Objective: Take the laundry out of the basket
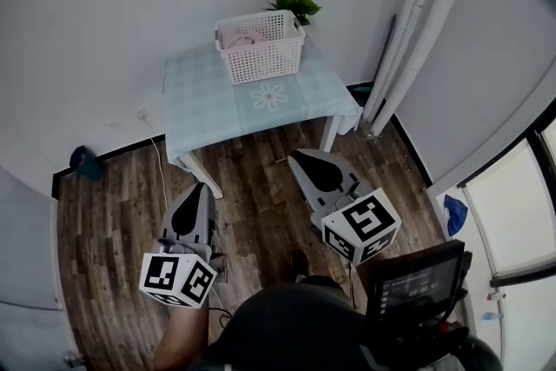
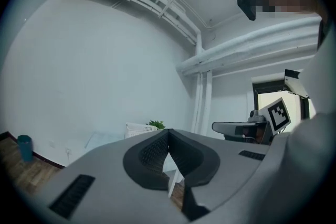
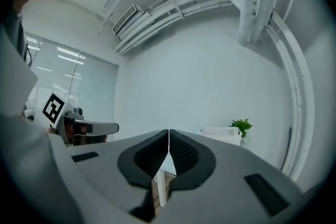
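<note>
A white slatted laundry basket (image 1: 260,46) stands at the back of a small table (image 1: 287,104) with a pale green cloth; pink laundry (image 1: 241,38) shows inside it. Both grippers hang over the wooden floor, well short of the table. My left gripper (image 1: 195,202) is shut with nothing in it, and my right gripper (image 1: 305,159) is shut and empty too. In the left gripper view the jaw tips (image 2: 168,132) meet, with the basket (image 2: 140,129) small and far behind them. The right gripper view has the tips (image 3: 168,134) together and the basket (image 3: 221,134) far off to the right.
A green potted plant (image 1: 297,6) stands behind the basket. White pipes (image 1: 419,22) run down the wall right of the table. A blue object (image 1: 83,161) lies on the floor at the left wall. A screen on a stand (image 1: 419,284) sits beside the person at lower right.
</note>
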The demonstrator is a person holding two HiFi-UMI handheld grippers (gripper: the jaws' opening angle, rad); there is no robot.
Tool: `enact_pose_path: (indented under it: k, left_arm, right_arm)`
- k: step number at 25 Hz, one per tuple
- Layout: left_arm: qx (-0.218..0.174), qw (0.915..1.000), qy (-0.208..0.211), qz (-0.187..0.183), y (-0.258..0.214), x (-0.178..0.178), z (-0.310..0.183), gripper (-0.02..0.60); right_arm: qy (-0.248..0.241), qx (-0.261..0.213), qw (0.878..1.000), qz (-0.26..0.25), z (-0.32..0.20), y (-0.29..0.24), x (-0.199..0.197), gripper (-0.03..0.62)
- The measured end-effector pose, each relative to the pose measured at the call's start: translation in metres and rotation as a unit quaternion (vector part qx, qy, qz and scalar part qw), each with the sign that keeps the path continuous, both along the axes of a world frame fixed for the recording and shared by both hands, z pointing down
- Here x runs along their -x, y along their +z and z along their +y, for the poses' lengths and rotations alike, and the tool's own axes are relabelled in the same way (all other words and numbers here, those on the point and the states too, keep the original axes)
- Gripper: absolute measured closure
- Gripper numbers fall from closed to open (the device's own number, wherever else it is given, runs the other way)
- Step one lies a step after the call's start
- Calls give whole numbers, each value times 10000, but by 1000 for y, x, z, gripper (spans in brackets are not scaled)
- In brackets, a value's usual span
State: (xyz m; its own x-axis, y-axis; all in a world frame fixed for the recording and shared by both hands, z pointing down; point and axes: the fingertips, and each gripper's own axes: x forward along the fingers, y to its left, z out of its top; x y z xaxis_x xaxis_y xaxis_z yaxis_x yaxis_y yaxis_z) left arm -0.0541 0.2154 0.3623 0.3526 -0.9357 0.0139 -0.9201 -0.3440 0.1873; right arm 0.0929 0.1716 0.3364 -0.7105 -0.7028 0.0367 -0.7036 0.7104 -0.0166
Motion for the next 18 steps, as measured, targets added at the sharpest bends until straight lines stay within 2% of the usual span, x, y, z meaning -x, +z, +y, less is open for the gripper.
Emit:
enact_pose_path:
  k: [4,10,14,18]
  left_arm:
    - [-84,10000,-42,-16,7,-14,-13,572]
    - [62,9996,-277,-68,-1,-34,-88,572]
    - [41,9990,-324,-309,-3,-50,-112,572]
    - [89,9987,-392,-305,-3,-56,-133,572]
  right_arm:
    - [77,49,10000,-40,-17,16,-15,576]
    - [17,121,9999,-29,-91,8,-49,576]
    - [-35,228,9997,-111,-120,17,-64,576]
    - [-31,348,9991,-243,-148,20,-69,576]
